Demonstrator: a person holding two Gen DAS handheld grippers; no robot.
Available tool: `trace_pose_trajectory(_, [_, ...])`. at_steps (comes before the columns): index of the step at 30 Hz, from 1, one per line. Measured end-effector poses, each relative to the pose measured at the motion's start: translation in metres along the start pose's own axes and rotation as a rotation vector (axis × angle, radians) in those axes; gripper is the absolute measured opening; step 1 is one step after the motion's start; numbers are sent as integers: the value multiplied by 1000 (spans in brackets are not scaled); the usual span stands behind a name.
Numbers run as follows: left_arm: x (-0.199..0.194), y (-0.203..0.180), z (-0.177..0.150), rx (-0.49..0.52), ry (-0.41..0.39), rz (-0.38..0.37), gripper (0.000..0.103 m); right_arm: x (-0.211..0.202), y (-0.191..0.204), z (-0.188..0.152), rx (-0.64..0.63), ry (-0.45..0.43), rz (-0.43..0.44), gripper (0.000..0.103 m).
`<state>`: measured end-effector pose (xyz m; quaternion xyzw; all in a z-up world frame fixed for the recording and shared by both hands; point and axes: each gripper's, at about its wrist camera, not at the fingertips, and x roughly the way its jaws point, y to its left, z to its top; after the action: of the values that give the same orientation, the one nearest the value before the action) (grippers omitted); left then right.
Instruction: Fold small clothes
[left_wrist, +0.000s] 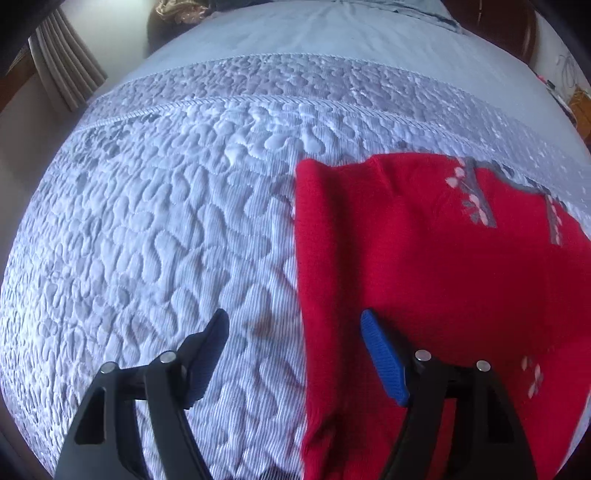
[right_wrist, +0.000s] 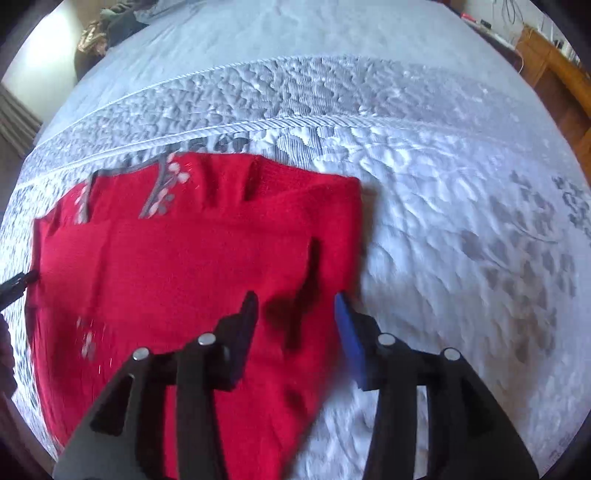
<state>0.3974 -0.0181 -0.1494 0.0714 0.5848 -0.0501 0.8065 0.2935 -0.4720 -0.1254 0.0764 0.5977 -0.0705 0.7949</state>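
Note:
A red knit garment (left_wrist: 424, 258) with grey and pink flower trim lies flat on the pale quilted bedspread (left_wrist: 166, 221). My left gripper (left_wrist: 295, 319) stands open, pointing down, with one finger over the quilt and the blue-padded one over the garment's left edge. Seen from the right wrist, the same red garment (right_wrist: 184, 266) fills the left half of the picture. My right gripper (right_wrist: 296, 297) is open above its right edge, and a dark crease of red fabric lies between the fingers, which do not press on it. A black tip (right_wrist: 16, 282) shows at the garment's far left edge.
The bedspread (right_wrist: 461, 240) stretches far to the right and towards the back. A curtain (left_wrist: 62, 70) hangs beyond the bed's left side. Wooden furniture (right_wrist: 554, 70) stands at the back right. A heap of dark and gold cloth (right_wrist: 99, 33) lies at the back left.

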Motion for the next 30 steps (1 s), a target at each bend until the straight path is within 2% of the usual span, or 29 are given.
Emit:
trace_pose_trajectory(2, [-18, 3, -29, 27, 2, -35, 75, -24, -1, -33, -19, 8, 52, 45])
trace_pose_trajectory(5, [-47, 12, -94, 67, 41, -92, 75, -47, 10, -96, -52, 68, 155, 45])
trace_pose_trajectory(7, [-60, 13, -130, 91, 59, -95, 75, -61, 18, -145, -97, 102, 180, 45])
trace_pose_trajectory(10, [-80, 16, -186, 109, 81, -105, 75, -75, 27, -202, -117, 131, 209, 45])
trace_pose_trajectory(14, [-97, 22, -236, 85, 104, -120, 75, -90, 32, -272, -104, 167, 217, 45])
trace_pose_trajectory(19, [-114, 17, -280, 69, 111, -147, 75, -99, 33, -319, -82, 188, 224, 45])
trace_pose_trajectory(23, [-120, 7, -306, 80, 126, -148, 75, -99, 34, -339, -66, 188, 236, 46])
trace_pose_trajectory(25, [-123, 6, -316, 78, 129, -160, 73, -96, 37, -343, -56, 192, 267, 42])
trace_pose_trajectory(27, [-126, 6, -322, 67, 127, -182, 66, -94, 36, -346, -42, 197, 292, 38])
trace_pose_trajectory(29, [-128, 6, -327, 44, 131, -215, 45, -91, 35, -347, -26, 191, 294, 33])
trace_pose_trajectory(30, [-129, 6, -328, 25, 136, -241, 37, -90, 34, -347, -17, 190, 302, 24])
